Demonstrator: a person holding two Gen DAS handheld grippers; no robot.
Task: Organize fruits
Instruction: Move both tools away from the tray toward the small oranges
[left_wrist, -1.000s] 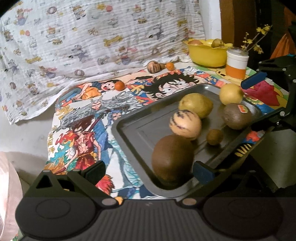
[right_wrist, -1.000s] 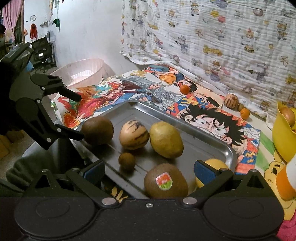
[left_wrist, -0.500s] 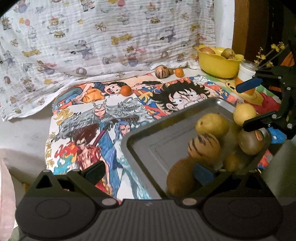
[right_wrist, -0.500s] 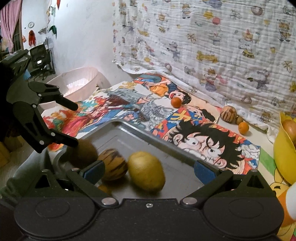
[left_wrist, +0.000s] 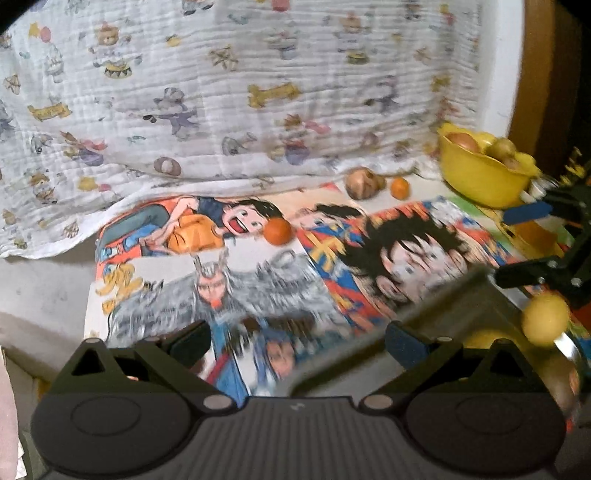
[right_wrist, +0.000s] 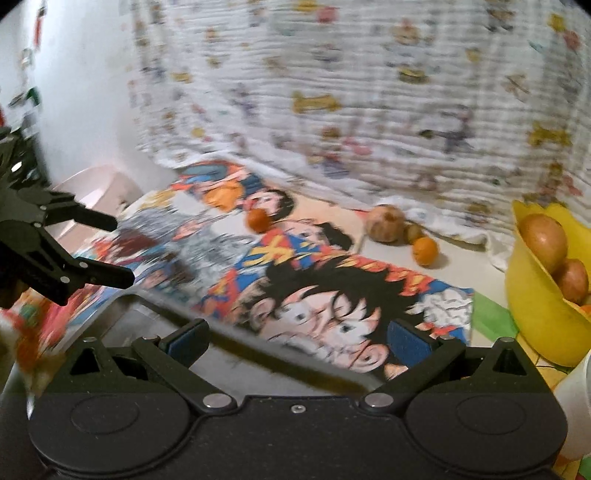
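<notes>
Surface: a desk covered by a bright cartoon-print mat (left_wrist: 258, 280) with comic figures in orange, blue, black and grey; bare pale desk (right_wrist: 461, 266) shows past the mat's far edge
Backdrop: a white crinkled cloth (left_wrist: 221, 92) printed with small cartoon animals and bones hangs behind the desk, its lower hem lying on the surface
Room: a plain white wall (right_wrist: 81, 92) on the far left of the right wrist view, with a pale pink basket (right_wrist: 107, 188) below it; a brown panel stands behind the bowl in the left wrist view
Tray: a grey metal tray (left_wrist: 461, 306) sits low and blurred at the near edge, tilted; a round yellow fruit (left_wrist: 546, 319) is at its right side
Loose fruit: a small orange (left_wrist: 278, 231) on the mat; a brown striped fruit (left_wrist: 362, 183) and a second small orange (left_wrist: 399, 187) side by side near the cloth hem
Bowl: a yellow bowl (left_wrist: 480, 177) at the far right holds several brownish fruits
Left gripper (left_wrist: 295, 339): fingers spread wide, nothing between them
Right gripper (right_wrist: 295, 339): fingers spread wide; the tray edge runs below them, though contact cannot be told
</notes>
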